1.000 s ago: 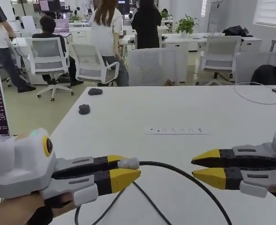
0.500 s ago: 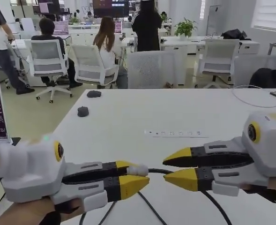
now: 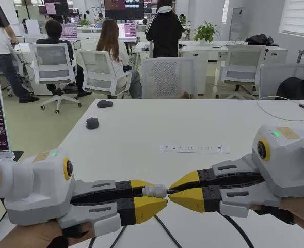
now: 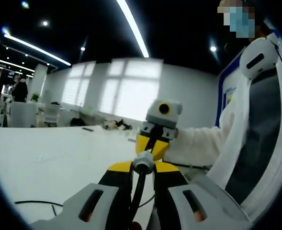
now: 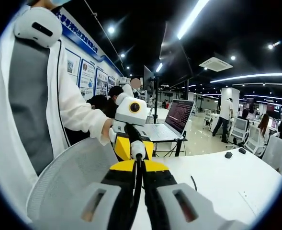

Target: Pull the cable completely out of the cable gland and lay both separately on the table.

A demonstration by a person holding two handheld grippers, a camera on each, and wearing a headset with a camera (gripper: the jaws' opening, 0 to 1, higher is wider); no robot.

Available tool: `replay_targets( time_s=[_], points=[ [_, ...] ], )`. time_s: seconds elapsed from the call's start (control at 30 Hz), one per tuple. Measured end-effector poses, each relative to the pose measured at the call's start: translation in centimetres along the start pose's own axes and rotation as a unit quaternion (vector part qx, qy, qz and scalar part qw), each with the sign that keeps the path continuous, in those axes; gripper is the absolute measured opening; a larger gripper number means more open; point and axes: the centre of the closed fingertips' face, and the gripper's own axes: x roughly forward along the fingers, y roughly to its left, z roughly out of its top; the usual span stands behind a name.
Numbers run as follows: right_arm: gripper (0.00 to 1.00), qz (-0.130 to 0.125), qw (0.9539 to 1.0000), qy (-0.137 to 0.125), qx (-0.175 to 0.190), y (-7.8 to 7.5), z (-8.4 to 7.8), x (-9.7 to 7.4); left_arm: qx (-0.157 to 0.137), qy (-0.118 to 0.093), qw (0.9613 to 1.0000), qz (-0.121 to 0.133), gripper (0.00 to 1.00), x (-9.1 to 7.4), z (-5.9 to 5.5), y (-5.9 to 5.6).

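Cable gland and cable held between two grippers above the white table.

In the head view, from the left: the left gripper has its yellow-tipped jaws clamped on the small white cable gland, which pokes out at their tips. The right gripper faces it nose to nose, jaws pinched together on the black cable just beside the gland (the two sets of tips almost touch). The cable sits in the gland, and below the right gripper it drops toward the table. The right gripper view shows the cable running between that gripper's jaws up to the gland. Farther back on the table lie a dark mouse and a white strip.
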Motion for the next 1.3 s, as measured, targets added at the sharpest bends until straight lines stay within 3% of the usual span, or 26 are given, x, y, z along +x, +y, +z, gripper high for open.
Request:
replay_targets(
  time_s=[0.33, 0.6, 0.73, 0.93, 1.3],
  points=[
    [0.03, -0.012, 0.9998, -0.007, -0.010, -0.6, 0.0, -0.5, -0.003, -0.012, 0.9999, 0.006, 0.16, -0.3, 0.6, 0.5],
    [0.03, -0.038, 0.9992, 0.004, -0.016, -1.3, -1.5, -2.6, -0.005, -0.015, 0.9997, 0.017, 0.16, -1.2, 0.8, 1.4],
    [0.03, -0.055, 0.9984, 0.003, -0.007, -1.9, -2.2, -4.1, -0.010, -0.028, 0.9992, 0.026, 0.16, -1.9, 1.3, 1.9],
    [0.03, -0.077, 0.9970, 0.009, 0.006, -2.1, -3.4, -5.8, -0.010, -0.031, 0.9989, 0.033, 0.16, -2.4, 1.6, 2.2],
    [0.03, -0.090, 0.9956, 0.011, 0.025, -2.5, -4.6, -6.0, -0.001, -0.021, 0.9989, 0.041, 0.16, -2.1, 1.6, 2.1]
  ],
)
